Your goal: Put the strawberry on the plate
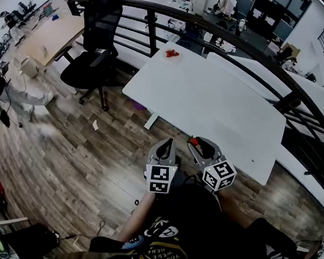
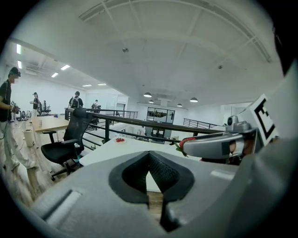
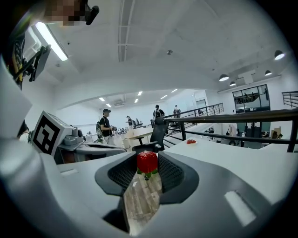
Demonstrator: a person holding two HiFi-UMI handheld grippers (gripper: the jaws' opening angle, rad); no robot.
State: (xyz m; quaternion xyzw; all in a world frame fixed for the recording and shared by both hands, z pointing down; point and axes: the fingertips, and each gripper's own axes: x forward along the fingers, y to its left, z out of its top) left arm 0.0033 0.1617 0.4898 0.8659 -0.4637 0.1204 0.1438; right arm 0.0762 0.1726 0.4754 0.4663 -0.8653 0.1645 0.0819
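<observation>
My right gripper (image 1: 195, 143) is shut on a red strawberry (image 3: 147, 161), green leaves pointing down, held between the pad tips over the wooden floor just short of the white table's (image 1: 215, 103) near edge. My left gripper (image 1: 164, 148) hangs close beside it on the left, its jaws shut with nothing between them (image 2: 149, 160). The plate (image 1: 171, 54), small and pale with red fruit on it, sits at the table's far corner; the plate (image 3: 191, 141) shows small and distant in both gripper views (image 2: 120, 140).
A black office chair (image 1: 92, 42) stands left of the table's far end. A dark metal railing (image 1: 239, 43) curves behind the table. A wooden desk (image 1: 50, 29) and several people stand far off at the left.
</observation>
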